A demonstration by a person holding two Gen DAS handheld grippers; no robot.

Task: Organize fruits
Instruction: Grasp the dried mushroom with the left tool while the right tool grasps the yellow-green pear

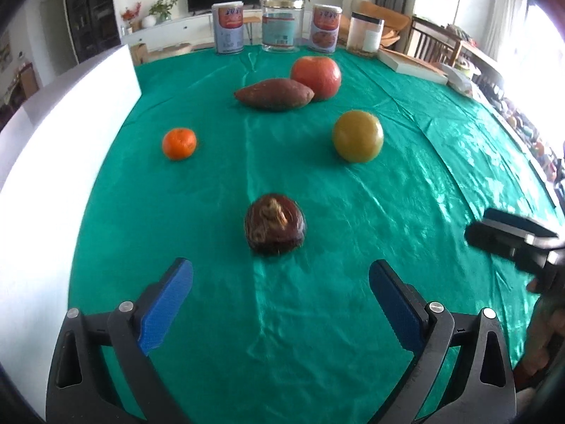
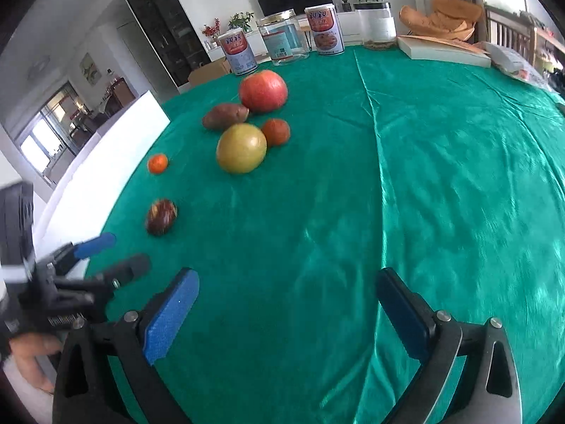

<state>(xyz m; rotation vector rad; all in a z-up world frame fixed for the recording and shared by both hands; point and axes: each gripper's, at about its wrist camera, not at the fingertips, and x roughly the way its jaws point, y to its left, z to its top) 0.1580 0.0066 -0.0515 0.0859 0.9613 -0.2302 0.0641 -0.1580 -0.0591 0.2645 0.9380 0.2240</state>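
Six produce items loose on green tablecloth (image 1: 406,212); none sorted yet.
Left gripper (image 1: 280,284) and right gripper (image 2: 287,295) both spread, empty; water chestnut (image 1: 274,224) at left's 12 o'clock.

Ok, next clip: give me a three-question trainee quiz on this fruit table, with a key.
1. True or false: the left gripper is open, with nothing between its fingers.
2. Which item lies nearest in front of the left gripper? A) tangerine B) dark brown chestnut-like item C) sweet potato
3. Fill in: the big red apple sits right behind the ______, near the row of jars and cans at the far edge of the green tablecloth.

Key: 1 true; 2 B; 3 sweet potato. For reference, the right gripper is open too, over bare cloth, and a yellow-green fruit lies to the right of centre.
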